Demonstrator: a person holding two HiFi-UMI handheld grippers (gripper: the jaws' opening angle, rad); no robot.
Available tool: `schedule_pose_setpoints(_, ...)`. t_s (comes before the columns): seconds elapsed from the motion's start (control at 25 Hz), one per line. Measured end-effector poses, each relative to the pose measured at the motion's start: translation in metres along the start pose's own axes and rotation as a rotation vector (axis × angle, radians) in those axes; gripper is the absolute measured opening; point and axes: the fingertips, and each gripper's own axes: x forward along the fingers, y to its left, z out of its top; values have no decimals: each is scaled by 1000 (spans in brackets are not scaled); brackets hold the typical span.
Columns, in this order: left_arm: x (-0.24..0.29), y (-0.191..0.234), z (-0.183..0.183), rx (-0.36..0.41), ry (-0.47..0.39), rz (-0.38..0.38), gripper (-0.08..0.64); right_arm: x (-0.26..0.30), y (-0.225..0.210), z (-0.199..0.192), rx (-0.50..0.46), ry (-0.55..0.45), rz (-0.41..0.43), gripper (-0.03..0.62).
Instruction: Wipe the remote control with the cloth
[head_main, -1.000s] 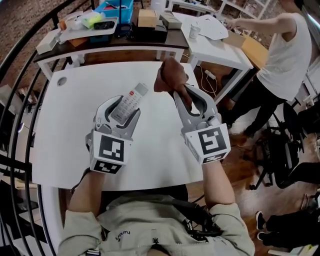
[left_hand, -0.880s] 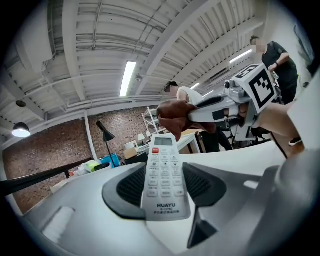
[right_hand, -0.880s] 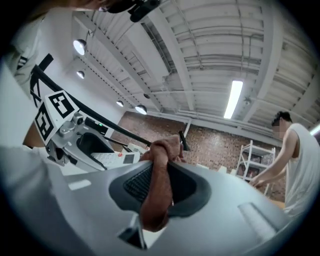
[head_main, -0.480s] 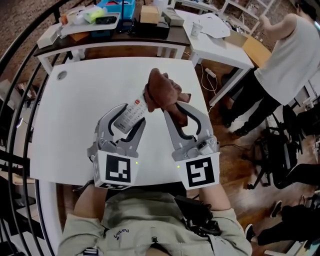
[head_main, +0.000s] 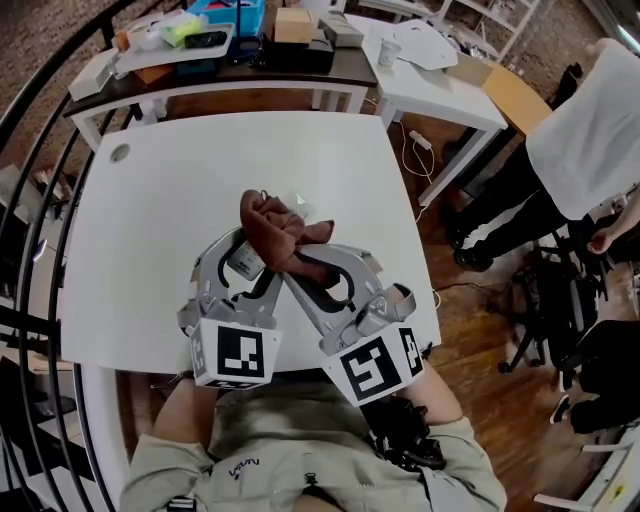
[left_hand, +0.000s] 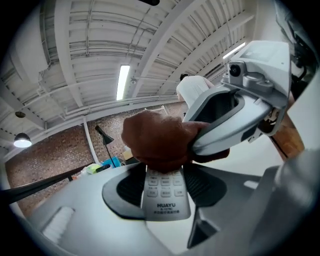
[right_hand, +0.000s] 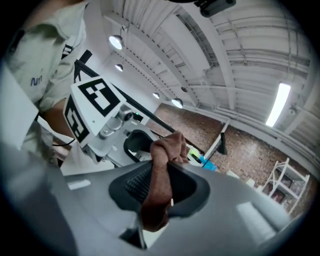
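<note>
Head view: my left claw (head_main: 248, 258) and right claw (head_main: 305, 262) meet over the near half of the white tabletop (head_main: 150, 190). The left claw grasps the remote control (head_main: 243, 262), which is held up off the tabletop. The right claw is clenched on the brown cloth (head_main: 272, 228). The bunched cloth lies over the far part of the remote control and hides most of it. Each claw carries a marker cube (head_main: 233, 353) printed with black-and-white squares; no lettering on them. White print on my shirt (head_main: 250, 465) is too small to read.

Left gripper view: both jaws press on the remote control's sides. Its near end reads "HUAYU", with a finer line beneath that I cannot make out. Rows of grey buttons run up to the cloth, which sits on the button face and covers everything beyond. The right claw's jaws come in from the right, closed on that cloth.

Right gripper view: a fold of cloth stands pinched between the ribbed pads, a knot bulging past the tips. The left claw and its cube show just behind.
</note>
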Motion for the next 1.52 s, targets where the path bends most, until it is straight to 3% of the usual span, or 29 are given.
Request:
schedule_pose_setpoints(0.16, -1, -2, 0, 19, 4, 0, 241, 1, 17, 2, 20, -12, 93, 75)
schedule_pose_setpoints(0.28, -1, -8, -7, 41, 6, -12, 241, -2, 15, 2, 37, -17, 90, 75)
schedule_pose_setpoints(0.44, -4, -7, 2, 19, 4, 13, 241, -15, -18, 4, 52, -32, -55, 77)
schedule_pose_setpoints(0.64, -8, -9, 4, 46, -3, 22, 241, -29, -64, -3, 73, -12, -259, 77)
schedule_pose_setpoints(0.84, -9, -15, 8, 82, -5, 26, 241, -27, -76, -17, 58, 30, -310, 77)
schedule_pose_setpoints(1.24, -8, -19, 7, 99, 0, 24, 241, -9, -35, -8, 40, 23, -154, 76)
schedule_pose_setpoints(1.52, -7, -13, 4, 75, -2, 31, 241, -4, 4, 5, 73, -25, 32, 77)
